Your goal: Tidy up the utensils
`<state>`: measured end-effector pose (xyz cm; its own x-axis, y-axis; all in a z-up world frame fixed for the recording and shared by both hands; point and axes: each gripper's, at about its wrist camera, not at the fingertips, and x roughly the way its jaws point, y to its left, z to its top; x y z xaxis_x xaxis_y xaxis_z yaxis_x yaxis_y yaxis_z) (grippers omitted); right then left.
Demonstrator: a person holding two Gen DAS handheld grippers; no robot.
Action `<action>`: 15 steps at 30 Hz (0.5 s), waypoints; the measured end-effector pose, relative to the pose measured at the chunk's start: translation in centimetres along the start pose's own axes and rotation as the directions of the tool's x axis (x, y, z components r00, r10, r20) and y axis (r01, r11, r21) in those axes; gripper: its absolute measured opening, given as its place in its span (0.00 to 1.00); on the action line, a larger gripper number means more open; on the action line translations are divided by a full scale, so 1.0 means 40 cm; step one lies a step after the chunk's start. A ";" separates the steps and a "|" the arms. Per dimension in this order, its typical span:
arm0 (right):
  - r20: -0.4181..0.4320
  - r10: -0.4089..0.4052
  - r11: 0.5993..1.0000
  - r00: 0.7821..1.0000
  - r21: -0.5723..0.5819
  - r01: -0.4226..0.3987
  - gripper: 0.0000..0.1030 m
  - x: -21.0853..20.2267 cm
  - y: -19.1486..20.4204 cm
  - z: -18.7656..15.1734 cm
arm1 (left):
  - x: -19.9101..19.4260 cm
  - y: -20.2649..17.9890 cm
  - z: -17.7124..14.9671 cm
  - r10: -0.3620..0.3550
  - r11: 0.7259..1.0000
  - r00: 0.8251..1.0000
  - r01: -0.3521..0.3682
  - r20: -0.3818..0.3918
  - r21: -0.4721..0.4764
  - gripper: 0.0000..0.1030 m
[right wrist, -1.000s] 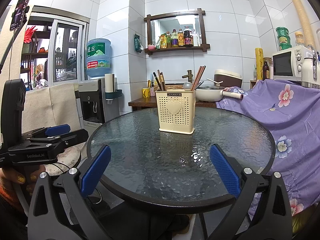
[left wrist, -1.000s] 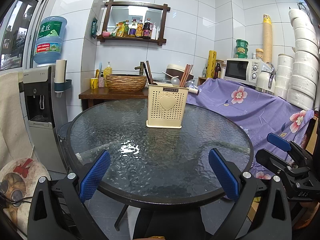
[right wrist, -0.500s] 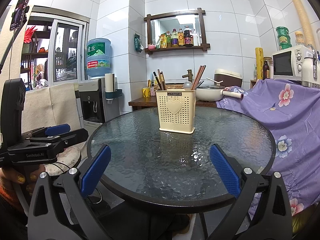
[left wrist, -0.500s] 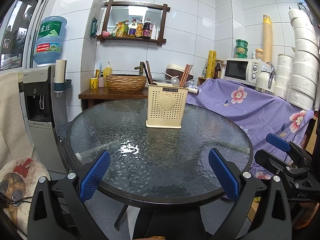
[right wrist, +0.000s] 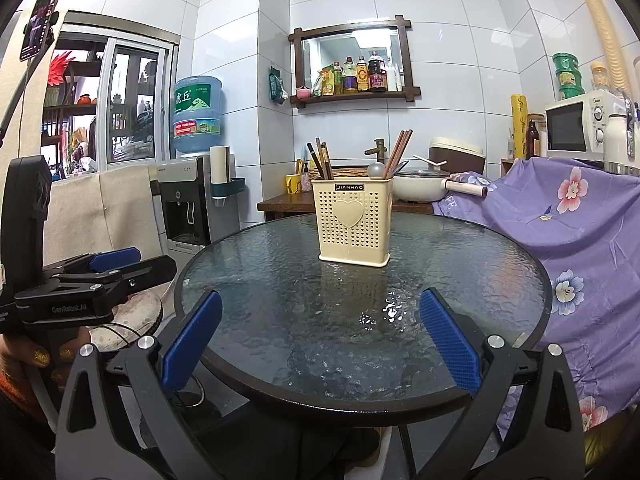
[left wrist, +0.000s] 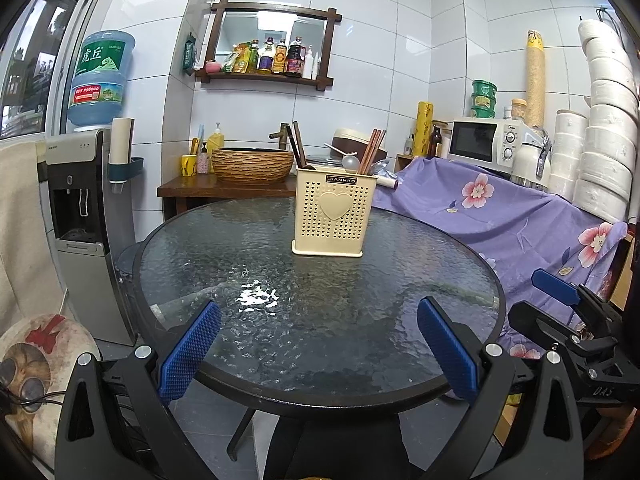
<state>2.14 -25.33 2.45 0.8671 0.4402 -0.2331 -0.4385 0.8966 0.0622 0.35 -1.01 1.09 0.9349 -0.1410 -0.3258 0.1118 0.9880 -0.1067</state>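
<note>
Left wrist view shows the round glass table (left wrist: 320,312) from its near edge, with the cream utensil holder (left wrist: 334,214) standing upright toward the far edge, a little right of centre. Dark chopsticks (left wrist: 298,146) lean in its left side, brown chopsticks (left wrist: 371,150) and a spoon (left wrist: 350,162) in its right. This view alone takes in the basket bowl (left wrist: 252,164) on the wooden side table behind, and the right gripper (left wrist: 560,294) seen side-on off the table's right edge, over the purple flowered cloth (left wrist: 500,216).

Right wrist view alone shows the white pot (right wrist: 416,188) behind the holder (right wrist: 352,220), a window at the left, and the left gripper (right wrist: 116,260) side-on beyond the table's (right wrist: 360,320) left edge, with a hand (right wrist: 28,356) wrapped round its grip below.

Each gripper's own camera shows its jaws spread wide with nothing between them: left gripper (left wrist: 320,350) and right gripper (right wrist: 320,334) both hover level at the near edge, pointing toward the holder and well apart from it.
</note>
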 end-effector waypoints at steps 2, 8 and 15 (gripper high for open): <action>0.000 0.000 1.000 1.000 0.001 0.000 0.95 0.000 0.000 0.000 | -0.001 -0.001 0.000 -0.004 1.000 1.000 0.004 0.002 0.001 0.94; -0.001 0.001 1.000 1.000 0.001 -0.001 0.95 0.001 0.001 -0.001 | 0.001 -0.003 -0.001 -0.002 1.000 1.000 0.002 0.001 0.000 0.94; -0.001 0.000 1.000 1.000 0.002 0.000 0.95 0.001 0.000 -0.001 | -0.002 -0.004 -0.001 0.002 1.000 1.000 -0.002 0.003 -0.002 0.94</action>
<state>2.15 -25.30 2.42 0.8669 0.4401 -0.2341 -0.4380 0.8967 0.0637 0.24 -1.16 1.08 0.9361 -0.1390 -0.3232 0.1096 0.9881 -0.1076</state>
